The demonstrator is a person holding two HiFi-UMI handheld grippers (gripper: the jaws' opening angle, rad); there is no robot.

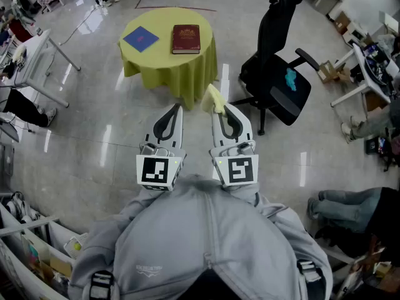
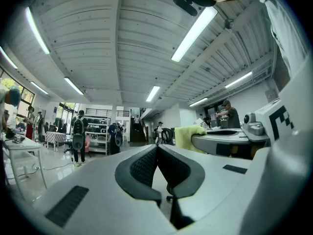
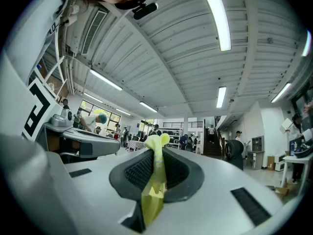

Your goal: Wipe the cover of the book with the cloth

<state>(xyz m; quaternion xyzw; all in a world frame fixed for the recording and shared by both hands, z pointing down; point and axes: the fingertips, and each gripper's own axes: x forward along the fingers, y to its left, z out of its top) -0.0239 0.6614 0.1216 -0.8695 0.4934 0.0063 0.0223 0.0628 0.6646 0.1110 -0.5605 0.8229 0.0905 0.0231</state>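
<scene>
Standing well off the counter [image 1: 164, 69]: right gripper [image 1: 220, 112] fingers pinch the cloth [image 1: 213, 97], left gripper [image 1: 175, 110] fingers closed on nothing. Book [image 1: 186, 39] lies unreached; all wiping remains.

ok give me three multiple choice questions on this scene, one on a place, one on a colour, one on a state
1. Where does the dark red book lie?
A. in a box
B. on the round table
C. on a stool

2. What colour is the cloth in the right gripper?
A. blue
B. yellow
C. white

3. How do the jaws of the left gripper stand?
A. wide apart
B. shut on the book
C. shut with nothing between them

Answers:
1 B, the head view shows it flat on the tabletop.
2 B, the right gripper view shows yellow fabric pinched between the jaws.
3 C, the left gripper view shows its pads meeting with nothing between them.
</scene>
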